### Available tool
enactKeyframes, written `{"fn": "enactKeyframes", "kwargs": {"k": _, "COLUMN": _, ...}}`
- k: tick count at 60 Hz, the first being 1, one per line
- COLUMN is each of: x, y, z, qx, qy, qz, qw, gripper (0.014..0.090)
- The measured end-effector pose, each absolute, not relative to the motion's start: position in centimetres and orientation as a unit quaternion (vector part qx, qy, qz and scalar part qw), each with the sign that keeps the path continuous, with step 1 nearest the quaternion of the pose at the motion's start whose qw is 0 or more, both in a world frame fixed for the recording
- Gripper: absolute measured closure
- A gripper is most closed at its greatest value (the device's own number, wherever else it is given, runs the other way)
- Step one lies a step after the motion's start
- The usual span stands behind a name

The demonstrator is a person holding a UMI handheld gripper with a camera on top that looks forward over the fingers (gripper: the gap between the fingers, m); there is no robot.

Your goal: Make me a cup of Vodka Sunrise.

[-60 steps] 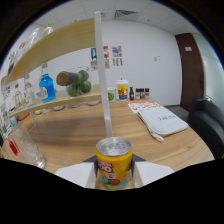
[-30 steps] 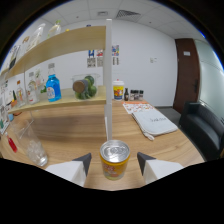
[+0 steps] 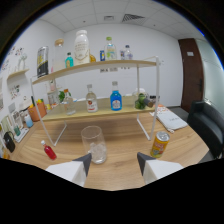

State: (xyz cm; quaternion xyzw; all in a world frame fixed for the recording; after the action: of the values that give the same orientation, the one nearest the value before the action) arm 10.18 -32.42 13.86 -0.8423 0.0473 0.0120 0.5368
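My gripper [image 3: 114, 162] is open above the wooden table [image 3: 125, 167], with nothing between its white fingers [image 3: 82, 164]. Just ahead of the left finger stands an empty clear glass [image 3: 94, 144]. An orange-yellow drink can [image 3: 160, 144] stands upright on the table, ahead of the right finger and apart from it. A small red bottle [image 3: 48, 150] lies left of the glass. On the lower shelf beyond stand a clear bottle with a red label [image 3: 90, 98] and a blue bottle [image 3: 116, 100].
A two-level white-framed shelf rack [image 3: 100, 66] crosses the back of the table, with several bottles on both levels; its legs [image 3: 143, 131] stand near the can. Papers [image 3: 171, 120] lie at the far right, beside a dark chair [image 3: 207, 122]. More jars crowd the far left.
The can, held between the fingers earlier, now stands free on the table to the right. The gripper has opened, pulled back and turned left toward the glass and shelf.
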Motion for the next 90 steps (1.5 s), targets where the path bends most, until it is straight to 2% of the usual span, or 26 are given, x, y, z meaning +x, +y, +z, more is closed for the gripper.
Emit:
{"fn": "enactKeyframes", "kwargs": {"k": 5, "x": 7.4, "y": -32.4, "z": 13.7, "qx": -0.845, "qy": 0.046, "qz": 0.015, "qw": 0.533, "gripper": 0.0198}}
{"fn": "enactKeyframes", "kwargs": {"k": 11, "x": 4.3, "y": -30.9, "z": 15.1, "qx": -0.836, "qy": 0.037, "qz": 0.024, "qw": 0.546, "gripper": 0.0195}}
{"fn": "enactKeyframes", "kwargs": {"k": 27, "x": -2.5, "y": -22.7, "z": 20.8, "qx": -0.8, "qy": 0.0, "qz": 0.046, "qw": 0.598, "gripper": 0.0193}}
{"fn": "enactKeyframes", "kwargs": {"k": 41, "x": -5.7, "y": -15.2, "z": 22.2, "qx": -0.79, "qy": -0.017, "qz": 0.04, "qw": 0.611, "gripper": 0.0203}}
{"fn": "enactKeyframes", "kwargs": {"k": 49, "x": -5.9, "y": -12.3, "z": 20.6, "qx": -0.806, "qy": -0.016, "qz": 0.025, "qw": 0.591, "gripper": 0.03}}
{"fn": "enactKeyframes", "kwargs": {"k": 57, "x": -5.5, "y": -10.8, "z": 19.1, "qx": -0.817, "qy": -0.012, "qz": 0.008, "qw": 0.577, "gripper": 0.0531}}
{"fn": "enactKeyframes", "kwargs": {"k": 63, "x": -5.1, "y": -10.4, "z": 18.8, "qx": -0.818, "qy": -0.012, "qz": -0.001, "qw": 0.575, "gripper": 0.0676}}
{"fn": "enactKeyframes", "kwargs": {"k": 76, "x": -5.4, "y": -11.1, "z": 19.1, "qx": -0.821, "qy": -0.022, "qz": 0.009, "qw": 0.571, "gripper": 0.0688}}
{"fn": "enactKeyframes", "kwargs": {"k": 90, "x": -5.7, "y": -16.1, "z": 21.9, "qx": -0.811, "qy": -0.051, "qz": 0.018, "qw": 0.583, "gripper": 0.0691}}
